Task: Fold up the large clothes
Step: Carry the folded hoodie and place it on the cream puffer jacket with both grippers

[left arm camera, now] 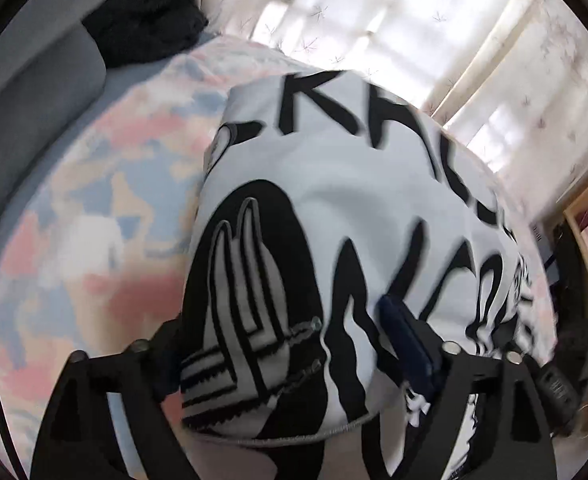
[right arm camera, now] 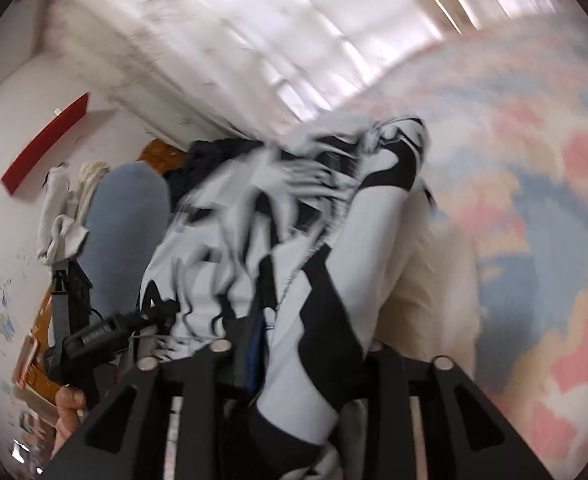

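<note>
Left gripper (left arm camera: 294,364) jaws clamp white sweatshirt (left arm camera: 373,184), black "KH" lettering; right gripper (right arm camera: 313,364) jaws pinch same sweatshirt.

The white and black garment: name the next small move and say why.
Probably lower both grippers together to lay the white and black garment flat on the pastel bedspread. The left gripper and right gripper each appear to pinch an edge, and cloth hangs bunched above the bed.

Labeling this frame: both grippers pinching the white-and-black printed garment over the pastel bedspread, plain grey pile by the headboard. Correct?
One slip: the pile by the headboard is black, not grey, as the left wrist view shows. The rest holds: the left gripper and the right gripper each hold the white-and-black printed garment above the pastel bedspread.
</note>
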A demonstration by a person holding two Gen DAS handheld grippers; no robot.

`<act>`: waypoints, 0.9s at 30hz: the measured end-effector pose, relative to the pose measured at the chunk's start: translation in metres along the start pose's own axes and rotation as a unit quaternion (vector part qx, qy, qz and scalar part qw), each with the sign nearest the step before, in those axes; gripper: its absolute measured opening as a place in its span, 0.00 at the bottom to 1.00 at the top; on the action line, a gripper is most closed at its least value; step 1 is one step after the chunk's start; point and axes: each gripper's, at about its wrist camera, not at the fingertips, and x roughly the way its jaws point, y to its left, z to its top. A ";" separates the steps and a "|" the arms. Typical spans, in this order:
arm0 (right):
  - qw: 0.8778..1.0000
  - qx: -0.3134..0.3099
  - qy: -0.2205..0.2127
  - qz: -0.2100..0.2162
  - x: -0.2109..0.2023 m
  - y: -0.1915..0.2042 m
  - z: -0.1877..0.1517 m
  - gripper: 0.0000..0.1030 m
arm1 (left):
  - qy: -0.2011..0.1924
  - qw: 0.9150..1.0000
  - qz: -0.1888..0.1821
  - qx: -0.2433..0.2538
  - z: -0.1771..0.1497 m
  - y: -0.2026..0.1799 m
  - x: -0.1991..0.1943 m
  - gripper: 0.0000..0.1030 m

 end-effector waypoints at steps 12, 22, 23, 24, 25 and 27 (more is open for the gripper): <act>1.000 0.020 0.007 -0.015 0.000 -0.023 -0.014 0.47 | -0.038 0.996 0.056 0.050 -0.024 -0.007 0.009 1.00; 0.995 -0.036 0.034 -0.091 -0.045 0.008 -0.021 0.73 | -0.069 0.984 0.129 0.100 -0.054 -0.044 -0.038 0.99; 0.994 -0.040 0.036 -0.094 -0.053 0.012 -0.023 0.73 | -0.068 0.984 0.132 0.103 -0.058 -0.050 -0.043 0.99; 0.993 -0.045 0.040 -0.098 -0.061 0.014 -0.025 0.73 | -0.066 0.983 0.135 0.108 -0.064 -0.058 -0.050 0.99; 0.993 -0.048 0.044 -0.102 -0.066 0.016 -0.028 0.73 | -0.067 0.982 0.133 0.115 -0.072 -0.066 -0.059 0.99; 0.991 -0.061 0.054 -0.110 -0.087 0.027 -0.034 0.73 | -0.069 0.980 0.136 0.125 -0.084 -0.081 -0.075 0.99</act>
